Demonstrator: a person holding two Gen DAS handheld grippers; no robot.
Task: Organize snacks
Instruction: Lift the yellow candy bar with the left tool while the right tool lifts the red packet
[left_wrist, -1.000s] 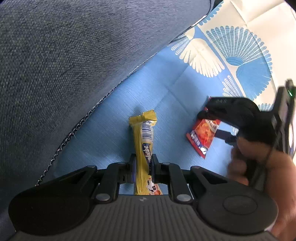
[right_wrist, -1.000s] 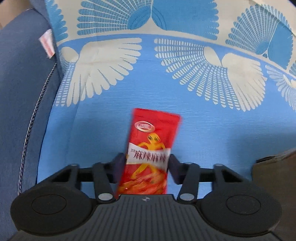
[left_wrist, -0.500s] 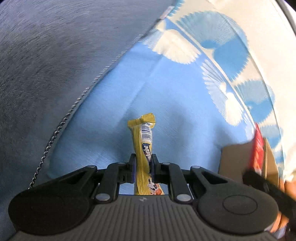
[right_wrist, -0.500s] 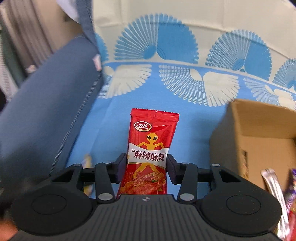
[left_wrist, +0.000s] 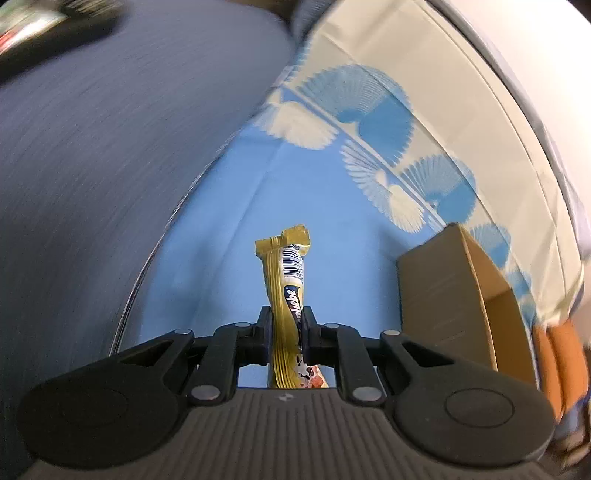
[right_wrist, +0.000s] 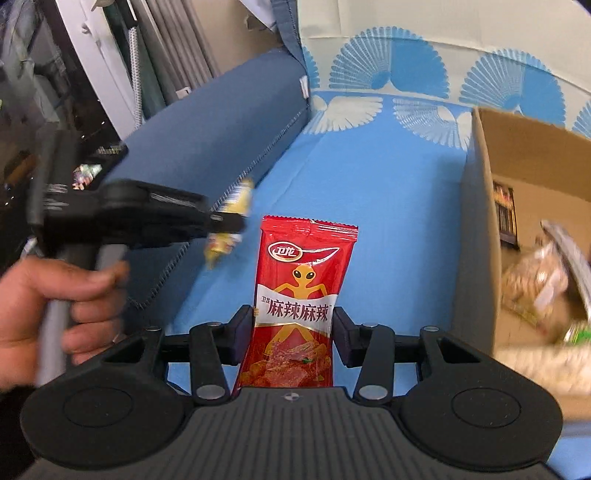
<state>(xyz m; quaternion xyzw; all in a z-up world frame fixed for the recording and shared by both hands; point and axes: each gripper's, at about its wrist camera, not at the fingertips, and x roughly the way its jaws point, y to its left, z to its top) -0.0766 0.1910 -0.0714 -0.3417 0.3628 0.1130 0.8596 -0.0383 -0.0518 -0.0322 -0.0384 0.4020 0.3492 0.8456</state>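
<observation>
A yellow bar (left_wrist: 286, 295) is clamped edge-on in the left gripper (left_wrist: 284, 332), its long axis running forward along the fingers with the crimped end lifted clear of the blue sheet (left_wrist: 332, 229). A red packet (right_wrist: 301, 302) is pinched across its width in the right gripper (right_wrist: 293, 334), also lying lengthwise along the fingers, its top seal forward. The coming move is judged to turn on the box (right_wrist: 480, 229): it stands on the sheet to the right of both grippers, its open top showing in the right wrist view, where loose snacks (right_wrist: 535, 280) can be seen inside, blurred. The right gripper is judged the nearer, the box wall being just beside its right finger, while the left gripper (right_wrist: 221, 221), carried in a hand (right_wrist: 62, 306), is seen well to the left, near the dark blue cushion (right_wrist: 207, 147). Open sheet lies between packet and box; the near wall's upper edge would have to be cleared first. Room on the left is closed off by the cushion's stitched edge.
</observation>
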